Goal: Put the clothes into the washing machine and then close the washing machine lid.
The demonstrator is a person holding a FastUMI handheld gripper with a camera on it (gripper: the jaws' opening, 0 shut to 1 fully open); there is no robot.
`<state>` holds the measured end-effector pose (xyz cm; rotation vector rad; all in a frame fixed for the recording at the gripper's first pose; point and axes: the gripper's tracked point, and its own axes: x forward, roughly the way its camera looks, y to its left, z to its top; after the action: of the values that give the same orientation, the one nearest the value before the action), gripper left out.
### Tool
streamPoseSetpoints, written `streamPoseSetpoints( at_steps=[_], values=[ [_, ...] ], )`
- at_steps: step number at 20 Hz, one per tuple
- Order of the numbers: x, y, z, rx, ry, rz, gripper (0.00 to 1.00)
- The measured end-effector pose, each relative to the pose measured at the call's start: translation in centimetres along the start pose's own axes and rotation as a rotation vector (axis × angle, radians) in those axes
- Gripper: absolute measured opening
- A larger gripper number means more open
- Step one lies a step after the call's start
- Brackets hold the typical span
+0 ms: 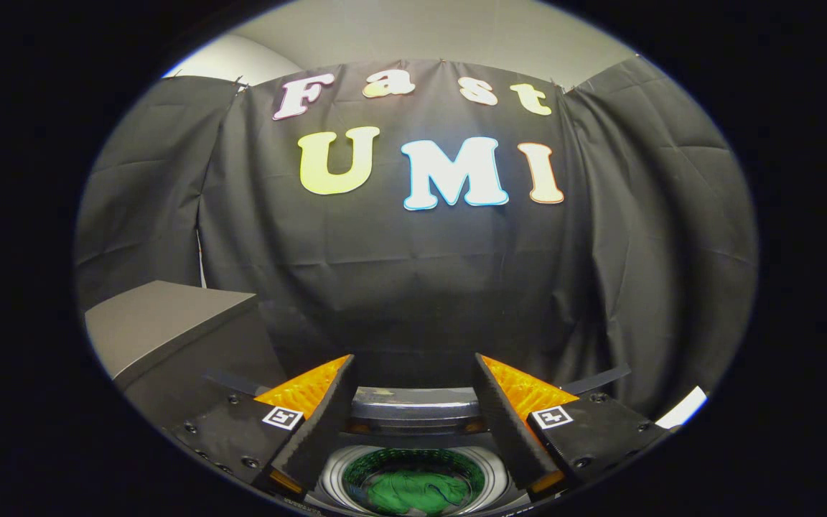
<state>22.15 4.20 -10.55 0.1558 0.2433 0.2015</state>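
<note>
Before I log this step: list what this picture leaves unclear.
- Washer: front and sides hidden by the open fingers and cut off at the bottom.
- Lid: partly seen; position unclear.
- Green cloth in the drum: its type unclear.
- Grey box: partly cut off.

Gripper (413,366): 2 fingers spread wide apart, nothing held between them | Fingers (327,424): both angle inward toward their tips, each with a ribbed inner pad | Mounts: each finger sits on a bolted block carrying 1 small square marker | Pose: roughly level, pointing forward
</note>
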Motion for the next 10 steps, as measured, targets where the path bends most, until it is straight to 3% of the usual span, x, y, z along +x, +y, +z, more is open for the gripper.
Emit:
streamPoseSetpoints(
  at_steps=[10],
  values=[
    [-2.5, -0.1, -3.8, -0.003, 0.068, 0.015, 0.99]
  ],
)
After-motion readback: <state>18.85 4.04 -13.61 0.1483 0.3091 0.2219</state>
